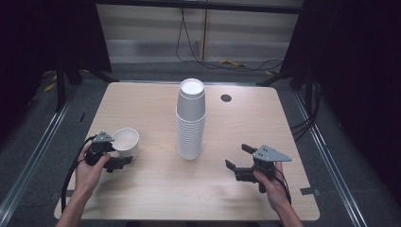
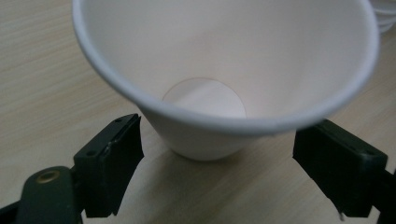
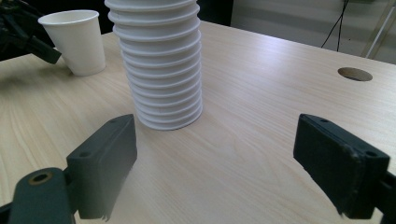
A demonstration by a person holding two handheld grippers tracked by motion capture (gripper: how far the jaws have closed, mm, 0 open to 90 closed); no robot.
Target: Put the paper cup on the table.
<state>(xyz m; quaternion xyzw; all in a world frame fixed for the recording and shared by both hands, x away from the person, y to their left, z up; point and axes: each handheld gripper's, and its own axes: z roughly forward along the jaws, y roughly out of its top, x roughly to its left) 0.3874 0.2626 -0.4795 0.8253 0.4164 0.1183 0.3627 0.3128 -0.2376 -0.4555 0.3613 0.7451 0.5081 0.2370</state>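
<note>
At the tabletop's (image 1: 156, 189) left, the left gripper (image 1: 120, 162) sits with fingers apart around a single cup (image 1: 126, 141), not pressing it. Mid-table, the cup stack (image 1: 191, 120) waits. The right gripper (image 1: 238, 163) rests open nearby, likely ready to steady the stack.

Black two-jaw left claw (image 1: 124, 161) — screwed pads, grey three-cornered plate, trailing black cable

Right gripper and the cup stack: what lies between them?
Nothing: bare table separates the right gripper from the cup stack, seen in the right gripper view.
</note>
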